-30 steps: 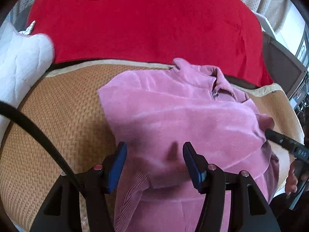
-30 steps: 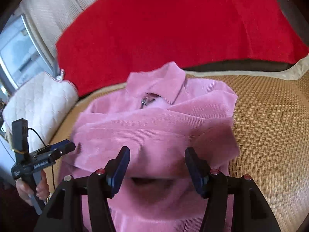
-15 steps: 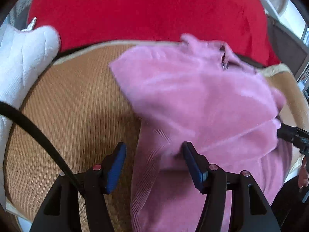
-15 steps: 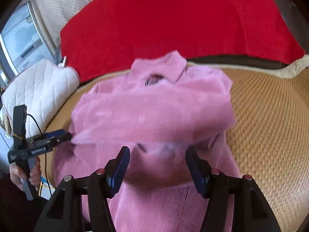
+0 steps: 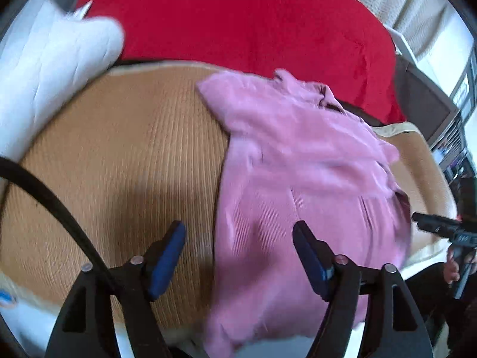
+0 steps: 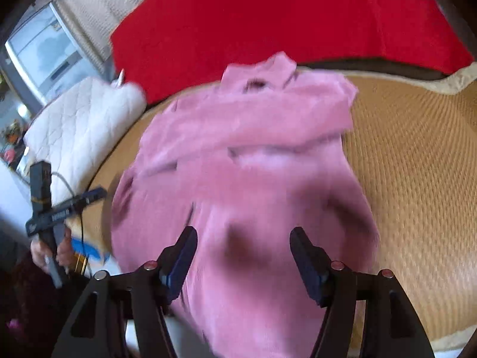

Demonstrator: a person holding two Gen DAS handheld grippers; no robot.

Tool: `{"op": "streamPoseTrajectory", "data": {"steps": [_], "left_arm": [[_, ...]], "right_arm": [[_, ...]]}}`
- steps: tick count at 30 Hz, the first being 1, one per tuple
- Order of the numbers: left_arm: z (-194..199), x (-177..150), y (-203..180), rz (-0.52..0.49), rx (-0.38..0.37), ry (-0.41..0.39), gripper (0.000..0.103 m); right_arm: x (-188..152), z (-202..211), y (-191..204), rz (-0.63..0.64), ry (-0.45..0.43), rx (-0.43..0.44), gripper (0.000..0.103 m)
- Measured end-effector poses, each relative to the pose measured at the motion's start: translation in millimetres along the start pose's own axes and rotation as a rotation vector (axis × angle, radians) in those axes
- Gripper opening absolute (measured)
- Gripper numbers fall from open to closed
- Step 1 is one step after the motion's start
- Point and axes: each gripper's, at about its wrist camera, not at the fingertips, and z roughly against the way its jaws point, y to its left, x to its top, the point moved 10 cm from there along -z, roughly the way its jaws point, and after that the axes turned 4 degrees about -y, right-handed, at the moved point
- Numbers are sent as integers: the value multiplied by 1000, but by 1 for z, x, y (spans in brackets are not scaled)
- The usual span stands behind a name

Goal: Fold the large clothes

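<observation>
Pink corduroy top point(image 5: 301, 161) lying on the woven tan mat point(image 5: 125, 155), collar toward the red blanket point(image 5: 238, 18) at the back, sleeves crossed over the chest, lower part trailing off the near edge of the mat. Left gripper point(image 5: 238, 250) hovering above the garment's edge, jaws just opened further and standing wide, nothing pinched; one blue pad over bare mat, the other over pink cloth. Right gripper point(image 6: 243, 253) over the lower body of the same top point(image 6: 247, 161), jaws also just eased apart, wide, cloth beneath them but not clamped. White quilted cushion point(image 6: 83, 119) off to one side, well clear. Blurred throughout, so fine creases hard to read. Soft, limp and fairly thick by the look of the ribbing; likely to sag and drag rather than hold a crease, and to bunch if pinched mid-panel. Probably light enough for one pinch per side, though the pile may grip the mat and resist sliding. Best hold, at a guess: the two corners of the hanging hem, one per gripper, taking both layers together.
</observation>
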Motion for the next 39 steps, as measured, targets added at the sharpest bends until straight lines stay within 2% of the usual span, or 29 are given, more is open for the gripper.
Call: {"op": "streamPoseTrajectory", "data": {"steps": [2,5,9,12,15,20,24,26,27,28,30,31,32,33,34,35,37,38,39], "left_arm": [[4,-30,-1,28,-21,35,76],[2,-80,4,83,-1,108,76],[-7,-120,9,165,-3,184,76],[-9,-128,11,157,18,184,76],[-17,-141,12,161,32,228,76],[-26,-151,14,213,24,255,76],[-38,-164,21,291,15,298,80],[-49,-167,17,274,18,318,80],[-54,-167,13,253,12,322,80],[-57,-166,11,240,9,322,80],[-59,-166,14,242,27,304,78],[-60,-166,17,255,26,300,73],[-59,-171,16,269,21,307,53],[-61,-174,16,283,14,322,29],[-63,-177,15,292,5,337,20],[-65,-179,14,295,-1,345,16],[-67,-181,10,291,-2,348,16],[-68,-181,9,288,5,350,21],[-68,-182,10,288,11,355,40]], "right_arm": [[-26,10,-9,38,58,-6,70],[-61,23,-33,44,123,-18,75],[-103,25,-72,-53,198,-22,78],[-131,9,-92,-100,265,-34,78],[-153,-14,-97,-123,331,-26,78],[-165,-49,-93,-17,375,-114,78],[-173,-62,-82,10,384,-106,78],[-170,-66,-73,29,356,-93,78],[-168,-66,-66,12,334,-55,78],[-167,-65,-63,3,326,-42,76],[-169,-62,-58,27,327,-44,59],[-170,-59,-55,52,335,-47,31],[-172,-55,-53,62,342,-50,25],[-172,-51,-49,56,344,-36,25],[-172,-45,-43,49,341,-5,24],[-171,-42,-40,50,337,16,24],[-170,-35,-41,54,328,39,24],[-171,-39,-44,49,338,36,24],[-172,-43,-49,28,351,26,28]]}}
